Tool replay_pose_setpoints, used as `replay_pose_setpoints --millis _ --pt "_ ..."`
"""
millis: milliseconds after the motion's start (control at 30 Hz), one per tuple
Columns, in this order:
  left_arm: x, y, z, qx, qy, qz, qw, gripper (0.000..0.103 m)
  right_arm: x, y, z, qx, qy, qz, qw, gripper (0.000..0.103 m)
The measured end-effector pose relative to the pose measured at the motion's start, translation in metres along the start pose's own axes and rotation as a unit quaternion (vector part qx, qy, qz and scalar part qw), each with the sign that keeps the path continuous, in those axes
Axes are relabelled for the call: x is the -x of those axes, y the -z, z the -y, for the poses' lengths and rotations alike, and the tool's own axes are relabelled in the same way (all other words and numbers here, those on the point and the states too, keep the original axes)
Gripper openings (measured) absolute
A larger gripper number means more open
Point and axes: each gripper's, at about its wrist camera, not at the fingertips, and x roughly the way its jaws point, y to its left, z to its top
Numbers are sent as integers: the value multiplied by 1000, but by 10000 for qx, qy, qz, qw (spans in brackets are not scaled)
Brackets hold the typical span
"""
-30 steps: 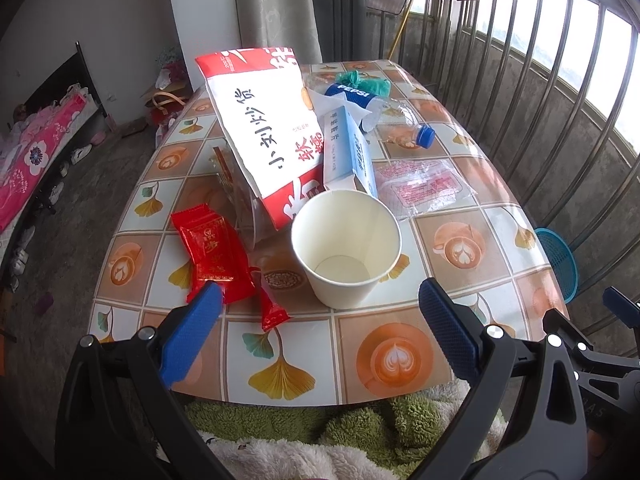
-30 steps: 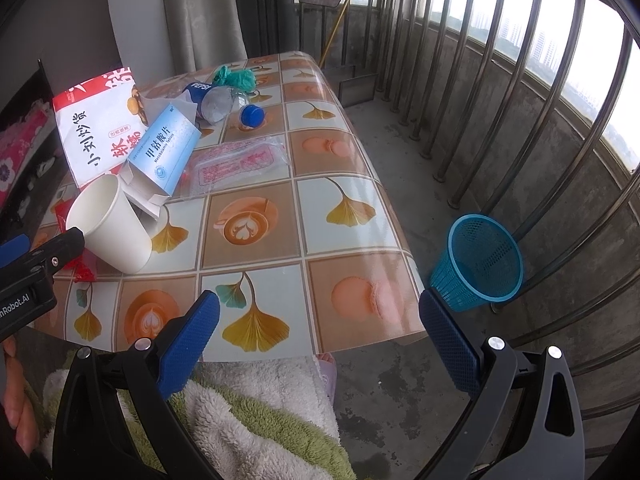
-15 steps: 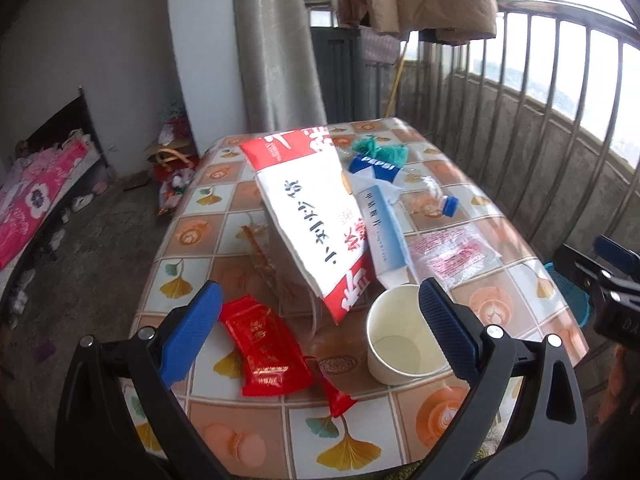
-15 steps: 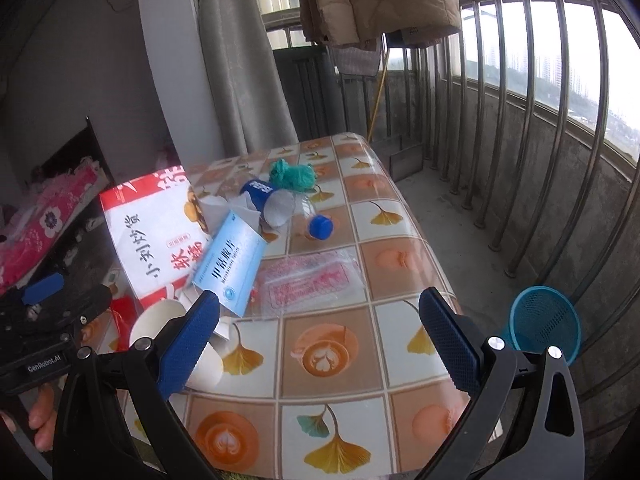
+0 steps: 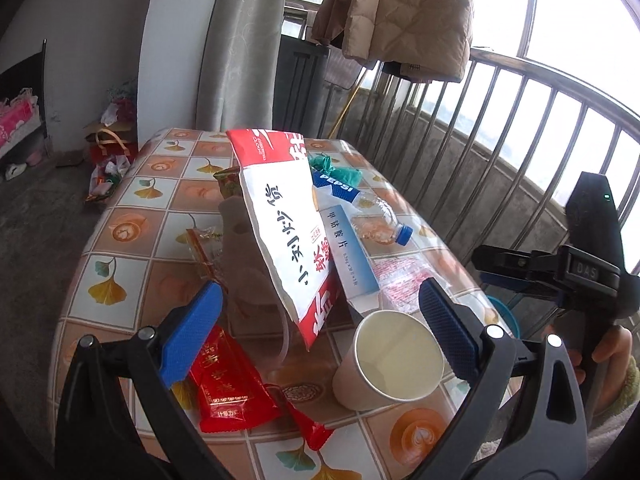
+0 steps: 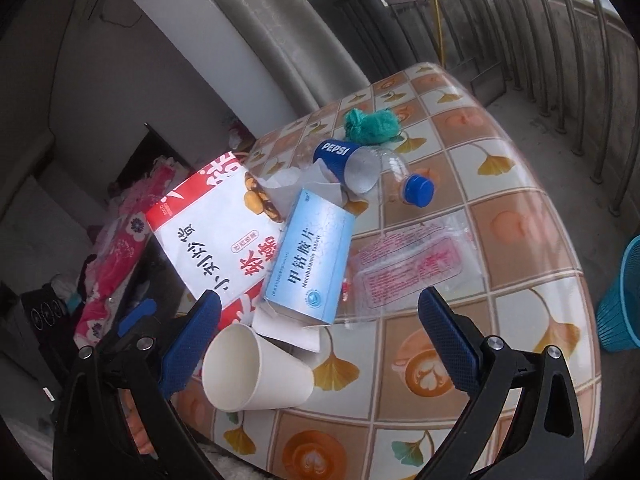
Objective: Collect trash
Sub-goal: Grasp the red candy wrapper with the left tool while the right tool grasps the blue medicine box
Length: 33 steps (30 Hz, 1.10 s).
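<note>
Trash lies on a tiled-pattern table (image 5: 132, 276) (image 6: 528, 216). A white paper cup (image 5: 390, 362) (image 6: 256, 368) stands near the front edge. Behind it are a light blue medicine box (image 5: 352, 252) (image 6: 310, 256), a red-and-white snack bag (image 5: 286, 228) (image 6: 216, 232), a Pepsi bottle (image 5: 360, 204) (image 6: 360, 162), a clear plastic wrapper (image 6: 412, 268), a green wad (image 6: 370, 126) and red wrappers (image 5: 230, 384). My left gripper (image 5: 320, 332) hangs open above the cup and red wrappers. My right gripper (image 6: 320, 336) is open over the cup and box. Both are empty.
A blue mesh bin (image 6: 622, 300) stands on the floor right of the table, by the metal railing (image 5: 500, 140). A beige jacket (image 5: 404, 12) hangs at the back beside a curtain (image 5: 240, 48). Bags and clutter lie on the floor at the left (image 5: 110, 160).
Both grippers have risen and tilted back, so more of the room shows. The right gripper has swung left toward the trash pile. Nothing on the table has moved.
</note>
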Motion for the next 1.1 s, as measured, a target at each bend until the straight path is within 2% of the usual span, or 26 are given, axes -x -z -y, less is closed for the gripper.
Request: replay_pose_setpoints --millis 100,200,333,400,467,533,633,700,767,800,867,933,1033,1100 --pt "1 -1 -6 -130 22 76 9999 94 -30 -11 4 -352 -410 -505 9973 96" --pt "2 1 -9 -382 -112 40 9992 94 -60 -18 12 -786 -738 -970 9894 96" --pt "-2 11 -23 -402 -285 -352 9982 94 -88 -24 19 -1195 -959 -1315 9794 96" --pt "-9 20 -32 -333 -422 -656 9964 91 -97 -27 19 -1293 -1030 -1429 9758 96" --pt "-21 29 -41 -277 -697 -1050 9916 79 -104 -29 19 -1407 -1134 -1530 9716 96" --pt "-37 39 -54 -121 -967 -1483 9841 71 -113 -30 20 -1506 -1210 -1621 9677 96" --pt "-54 49 -77 420 -905 -1899 9767 58 -130 -30 21 -1654 -1230 -1793 9620 96" --pt "-57 50 -82 572 -883 -1884 9764 51 -137 -30 20 -1682 -1235 -1895 9594 96" --pt "-59 49 -83 521 -921 -1879 9765 34 -145 -30 18 -1705 -1195 -1997 9575 96" --pt "-60 48 -83 504 -933 -1878 9765 31 -150 -30 17 -1715 -1199 -2052 9561 96" --pt "-63 49 -85 473 -941 -1888 9764 17 -163 -30 15 -1688 -1243 -2127 9544 94" --pt "-63 49 -86 479 -941 -1884 9764 11 -169 -31 14 -1647 -1210 -2155 9549 87" --pt "-61 48 -87 559 -933 -1790 9778 3 -172 -30 17 -1728 -1215 -2161 9533 71" --pt "-57 46 -85 546 -963 -1680 9796 1 -167 -31 20 -1840 -1312 -2138 9504 70"
